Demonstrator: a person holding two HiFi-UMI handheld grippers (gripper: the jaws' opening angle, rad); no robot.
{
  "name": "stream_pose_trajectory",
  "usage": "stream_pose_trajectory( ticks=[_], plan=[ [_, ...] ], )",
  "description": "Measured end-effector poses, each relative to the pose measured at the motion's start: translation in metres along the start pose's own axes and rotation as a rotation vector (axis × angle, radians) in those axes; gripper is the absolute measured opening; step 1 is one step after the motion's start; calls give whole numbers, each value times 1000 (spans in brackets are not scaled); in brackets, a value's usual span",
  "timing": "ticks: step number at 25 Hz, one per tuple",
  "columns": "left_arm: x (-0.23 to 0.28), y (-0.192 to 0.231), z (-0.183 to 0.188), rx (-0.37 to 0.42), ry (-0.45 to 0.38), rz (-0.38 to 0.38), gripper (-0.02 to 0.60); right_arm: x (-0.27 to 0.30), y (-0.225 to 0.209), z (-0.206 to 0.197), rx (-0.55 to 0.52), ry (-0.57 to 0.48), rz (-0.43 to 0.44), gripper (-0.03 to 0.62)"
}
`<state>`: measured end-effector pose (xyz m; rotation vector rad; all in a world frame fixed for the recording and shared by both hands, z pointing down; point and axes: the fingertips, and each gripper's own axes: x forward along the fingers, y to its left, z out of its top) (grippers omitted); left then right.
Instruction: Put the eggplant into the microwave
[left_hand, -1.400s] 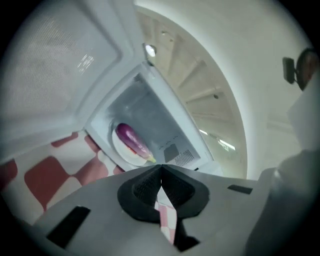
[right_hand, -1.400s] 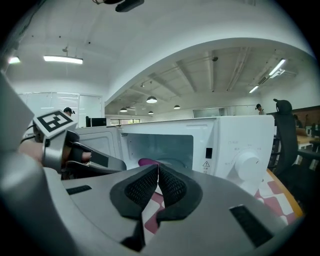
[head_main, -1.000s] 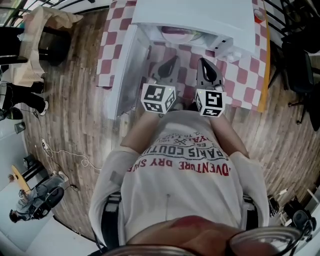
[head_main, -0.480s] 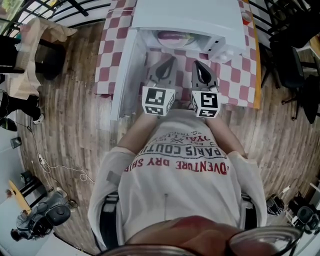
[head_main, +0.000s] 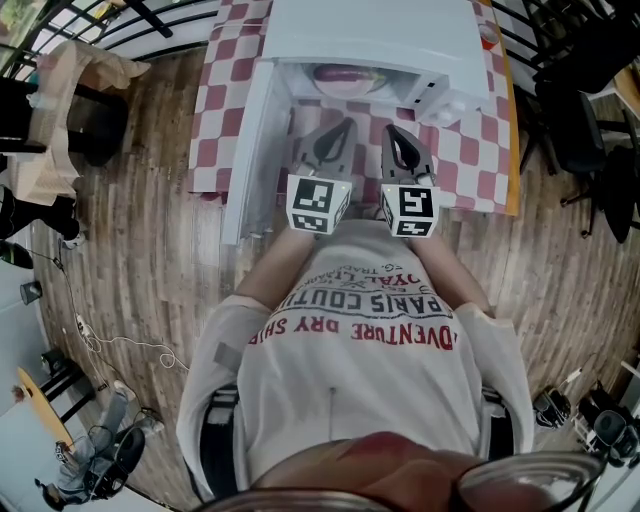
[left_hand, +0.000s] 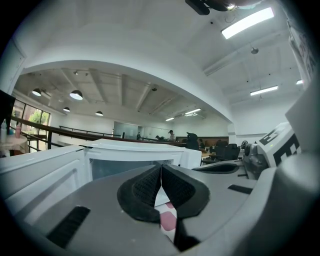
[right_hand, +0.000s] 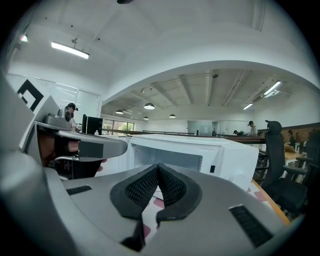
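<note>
The surface (head_main: 505, 170) is covered by a cloth (head_main: 470, 150) checked in red and white, with an orange strip (head_main: 511, 120) showing along its right edge. A white microwave (head_main: 370, 30) stands directly on the cloth toward the far side, its door (head_main: 250, 150) swung open to the left and reaching past the cloth's left edge. Near the far right corner sits a small reddish round thing (head_main: 487, 33), too small to name. The surface stands on a wooden plank floor (head_main: 150, 260).
</note>
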<state>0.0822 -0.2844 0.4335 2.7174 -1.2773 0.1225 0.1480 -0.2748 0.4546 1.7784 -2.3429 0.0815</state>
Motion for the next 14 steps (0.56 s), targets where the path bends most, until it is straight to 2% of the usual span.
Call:
stream_pose_trajectory(
  ticks=[14],
  plan=[
    [1, -1, -13, -20, 28, -3, 28, -1, 0, -7, 0, 33, -2, 26]
  ],
)
